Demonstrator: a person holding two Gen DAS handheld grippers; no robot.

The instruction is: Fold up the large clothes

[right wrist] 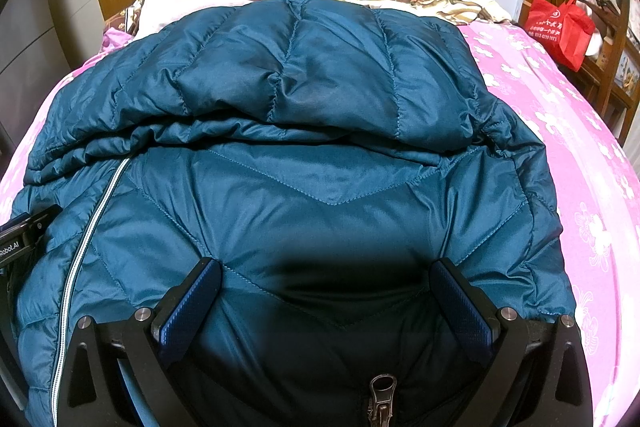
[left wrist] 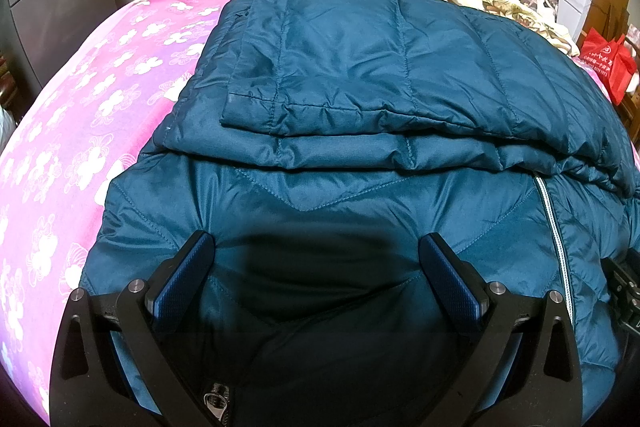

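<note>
Teal quilted puffer jacket (left wrist: pixel 360 195) looks light, soft & slippery w/ its shiny shell, so prob. best pinched thru a thick seam or the hem edge nearest the grippers, not the slick panels. It lies on the pink floral bedsheet (left wrist: pixel 100 99), upper part already folded over, white zipper (right wrist: pixel 86 239) running down. Left gripper (left wrist: pixel 316 267) & right gripper (right wrist: pixel 326 291) hover just over it, jaws wide apart, gripping nothing.

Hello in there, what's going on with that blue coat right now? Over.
Left tool open, right tool open, both low over jacket. Jacket on pink bedsheet, sleeves folded across. Nothing in the way.
</note>
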